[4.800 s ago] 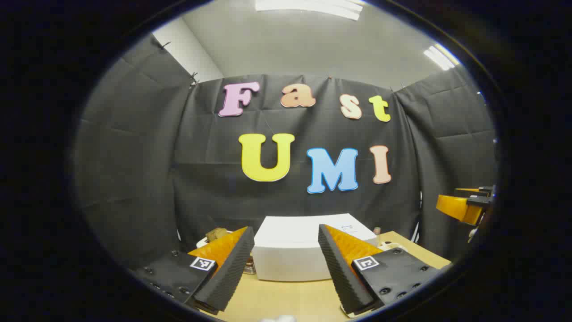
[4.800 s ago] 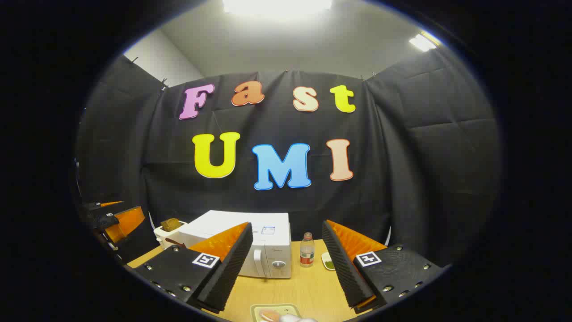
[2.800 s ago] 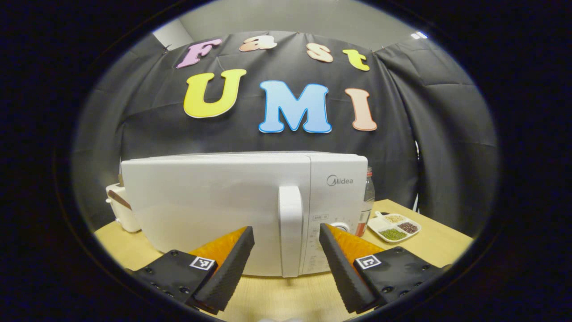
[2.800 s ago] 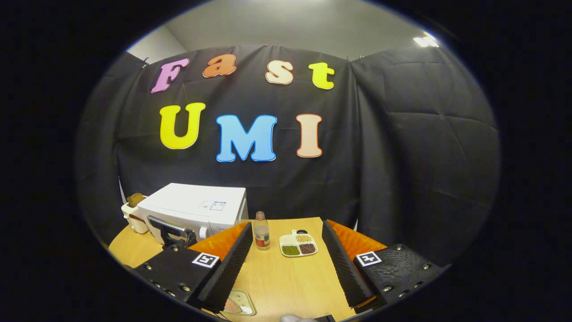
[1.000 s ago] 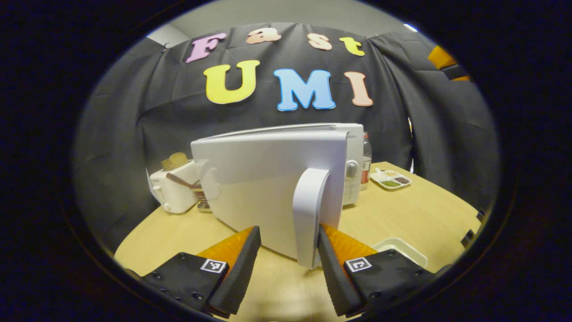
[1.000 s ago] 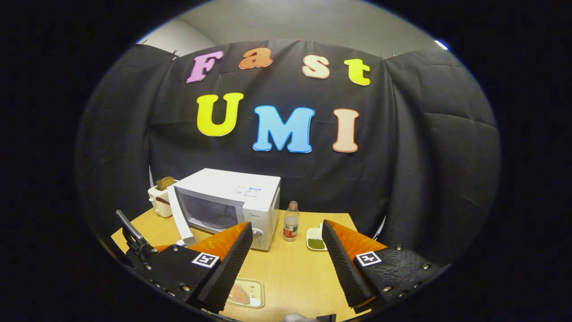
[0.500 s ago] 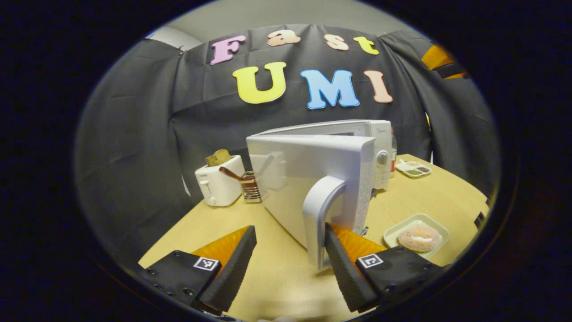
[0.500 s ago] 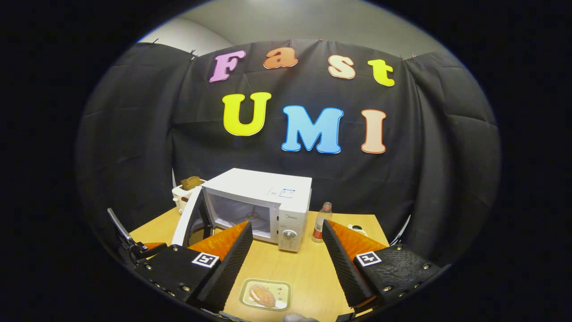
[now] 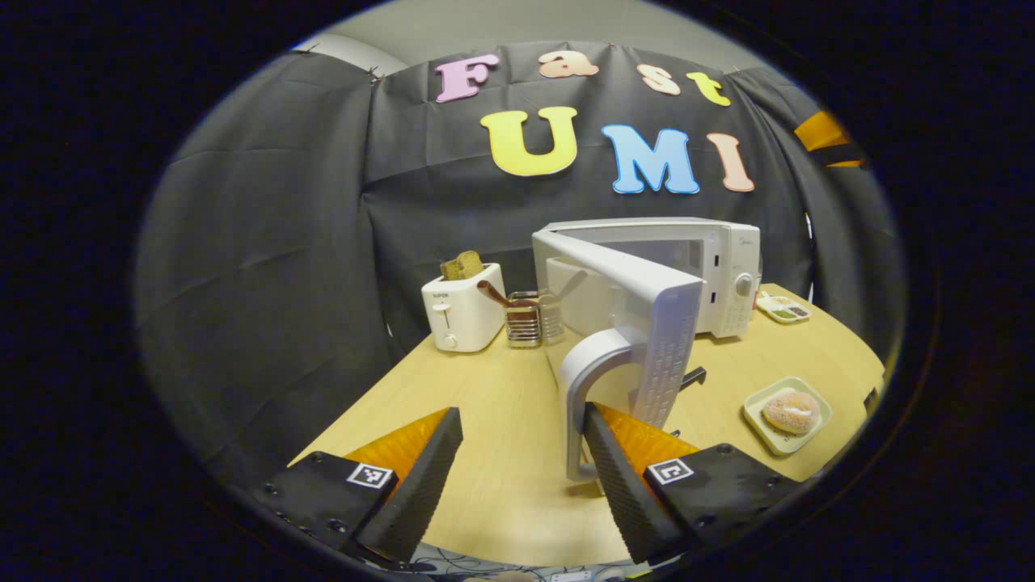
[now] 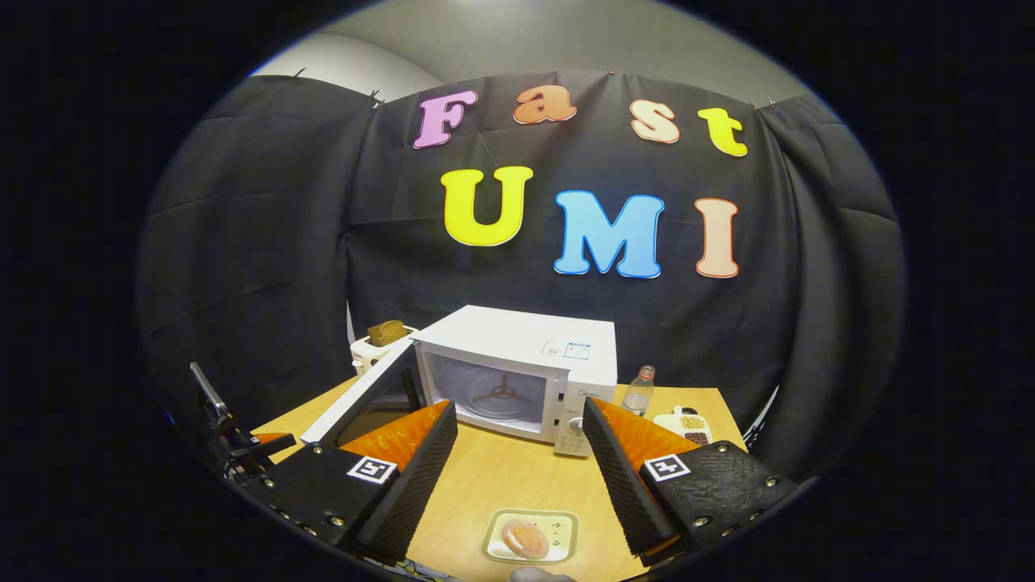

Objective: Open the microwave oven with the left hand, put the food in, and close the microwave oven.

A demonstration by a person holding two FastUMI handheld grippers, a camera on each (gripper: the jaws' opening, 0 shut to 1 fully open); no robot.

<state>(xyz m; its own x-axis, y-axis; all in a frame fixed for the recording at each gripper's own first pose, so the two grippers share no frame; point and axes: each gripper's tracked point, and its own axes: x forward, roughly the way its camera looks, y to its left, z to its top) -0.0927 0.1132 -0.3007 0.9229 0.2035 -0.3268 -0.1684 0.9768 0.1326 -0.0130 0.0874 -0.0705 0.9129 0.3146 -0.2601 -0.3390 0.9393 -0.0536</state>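
Left gripper view, left to right. The left gripper [image 9: 517, 469] is sitting at the bottom of the frame with its jaws spread wide; only its right-hand finger is lying against the white curved door handle [image 9: 580, 388], so nothing is being pinched. At centre left a white toaster with brown bread in its slot [image 9: 461, 307] is standing on the light wooden tabletop [image 9: 485, 420], with a small wire rack holding utensils [image 9: 524, 319] just beside it. The white microwave oven [image 9: 711, 267] is standing right of centre, and its white door [image 9: 639, 299] is swinging well open toward the camera. At lower right a pale rectangular tray [image 9: 768, 424] is carrying the round pink sugared doughnut [image 9: 791, 411], the food, which is lying on the tabletop outside the oven. A small white divided dish of grains [image 9: 783, 307] is sitting at far right, near the oven.

Right gripper view, left to right. The microwave oven [image 10: 534, 339] is showing its cavity with the turntable ring, and the door [image 10: 364, 400] is standing out to the left. The right gripper [image 10: 517, 473] is hovering at the bottom with jaws spread and gripping nothing. Between its fingers, at bottom centre, the doughnut [image 10: 525, 537] is resting on its tray [image 10: 562, 529]. A clear plastic bottle [image 10: 639, 392] is standing right of the oven, with the divided dish [image 10: 687, 422] near it.
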